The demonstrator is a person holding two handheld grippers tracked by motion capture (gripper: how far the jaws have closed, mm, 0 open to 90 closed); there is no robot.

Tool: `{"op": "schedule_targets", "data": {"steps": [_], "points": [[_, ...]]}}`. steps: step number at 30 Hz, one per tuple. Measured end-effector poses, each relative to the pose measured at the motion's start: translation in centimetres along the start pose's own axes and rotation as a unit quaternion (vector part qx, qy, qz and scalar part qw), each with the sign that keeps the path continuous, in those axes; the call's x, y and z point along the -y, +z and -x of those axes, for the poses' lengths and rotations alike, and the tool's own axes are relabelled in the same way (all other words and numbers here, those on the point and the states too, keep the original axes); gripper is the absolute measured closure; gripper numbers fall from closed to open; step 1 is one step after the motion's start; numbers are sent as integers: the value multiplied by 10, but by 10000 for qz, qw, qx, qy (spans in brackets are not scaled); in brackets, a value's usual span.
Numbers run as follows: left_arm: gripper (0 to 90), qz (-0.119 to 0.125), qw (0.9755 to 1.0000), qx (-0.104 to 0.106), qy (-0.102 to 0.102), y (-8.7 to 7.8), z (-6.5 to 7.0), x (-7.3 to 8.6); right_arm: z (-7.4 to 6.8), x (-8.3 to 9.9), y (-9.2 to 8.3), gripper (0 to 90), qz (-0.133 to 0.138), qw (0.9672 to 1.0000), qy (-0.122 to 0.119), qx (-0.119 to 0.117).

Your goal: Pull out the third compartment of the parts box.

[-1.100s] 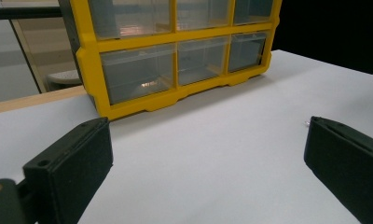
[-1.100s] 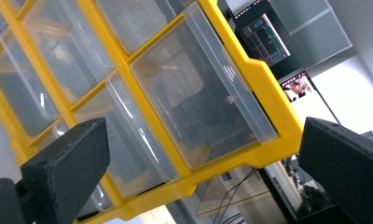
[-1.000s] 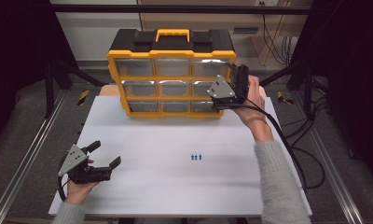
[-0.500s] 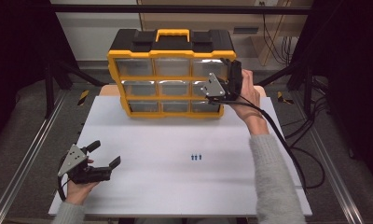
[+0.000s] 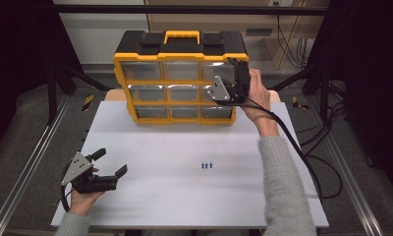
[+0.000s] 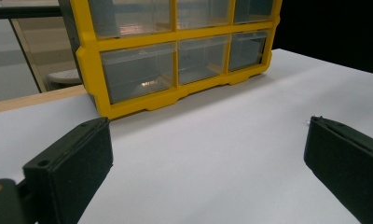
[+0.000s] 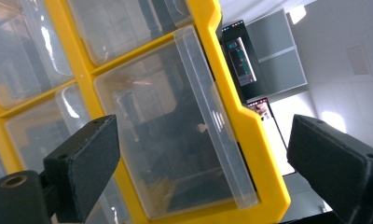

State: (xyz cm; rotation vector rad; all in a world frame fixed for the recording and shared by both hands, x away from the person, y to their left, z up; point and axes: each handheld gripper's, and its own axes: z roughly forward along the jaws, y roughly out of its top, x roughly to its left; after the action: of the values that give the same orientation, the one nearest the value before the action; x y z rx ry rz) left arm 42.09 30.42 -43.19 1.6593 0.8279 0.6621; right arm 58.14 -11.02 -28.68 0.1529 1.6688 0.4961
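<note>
White and matte, the table top [image 5: 184, 196] carries a yellow-framed organizer [image 5: 181, 78] of clear plastic drawers at its far edge. Held against the organizer's top-right drawer [image 7: 175, 126], the right gripper [image 5: 234, 78] has its jaws wide and just closing, pressing nothing; its own view shows that drawer empty. The left gripper [image 5: 108, 164] rests open near the front-left corner, holding nothing.
</note>
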Motion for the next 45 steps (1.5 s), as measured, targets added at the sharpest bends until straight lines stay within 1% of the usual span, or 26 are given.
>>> {"op": "schedule_targets", "data": {"steps": [3,4,10,12,13,14,15,16,17,21,22,23,25,26,27,28,29,30,34,35,38,39,40,41,43,45], "points": [[7,-1,10000,-1,2,0,0,0,-1,-1,4,126,0,10000,-41,80],[7,-1,10000,2,-2,0,0,0,-3,-2,6,148,14,9998,-135,117],[7,0,10000,6,4,0,0,0,-5,-1,10,186,-41,9996,-252,157],[7,-4,10000,5,3,1,0,0,-5,-1,11,224,-62,9994,-278,208],[7,-4,10000,5,3,1,0,0,-5,-1,11,224,-62,9994,-278,208],[7,-4,10000,4,3,1,0,0,-5,0,12,249,-64,9992,-325,244],[7,-1,10000,4,3,0,0,0,-5,0,12,249,-64,9992,-325,244],[8,6,10000,2,0,0,0,0,-6,0,12,286,-70,9986,-419,313],[8,6,10000,2,0,0,0,0,-6,0,12,286,-70,9986,-419,313],[8,6,10000,-3,4,0,0,0,-8,1,13,369,-50,9978,-503,427],[9,7,10000,-4,3,0,0,0,-8,1,13,376,-45,9976,-526,452],[9,6,10000,-4,4,0,0,0,-9,1,13,394,-44,9969,-602,499],[9,7,10000,-2,4,0,0,0,-10,1,13,415,-34,9967,-634,515],[10,9,10000,-4,3,0,0,0,-12,1,14,444,-40,9960,-709,547],[9,9,10000,-4,3,0,0,0,-12,1,14,444,-40,9960,-709,547],[9,13,10000,-4,-2,0,0,0,-12,2,14,469,-28,9951,-803,581],[10,12,10000,-7,0,0,0,0,-13,2,14,494,-31,9952,-766,614],[10,12,10000,-7,-1,0,0,0,-14,2,15,533,-24,9943,-811,692],[11,12,10000,-5,0,0,0,0,-14,2,15,575,-8,9938,-828,735],[11,13,10000,-7,-3,0,0,0,-14,2,15,584,0,9932,-904,737],[11,16,10000,-8,-6,0,-1,0,-15,3,16,616,-16,9922,-963,796],[12,13,10000,-7,-10,0,-1,1,-16,3,16,622,-6,9914,-980,862],[13,7,10000,-8,-8,0,-1,1,-16,3,17,642,-54,9900,-1056,933],[13,5,10000,-4,-13,0,-1,1,-16,3,17,642,-54,9900,-1056,933],[13,4,10000,-3,-8,0,-1,1,-17,4,17,663,-35,9884,-1166,972],[13,3,10000,-2,-6,0,-1,1,-18,4,18,688,-38,9876,-1183,1031]]}}
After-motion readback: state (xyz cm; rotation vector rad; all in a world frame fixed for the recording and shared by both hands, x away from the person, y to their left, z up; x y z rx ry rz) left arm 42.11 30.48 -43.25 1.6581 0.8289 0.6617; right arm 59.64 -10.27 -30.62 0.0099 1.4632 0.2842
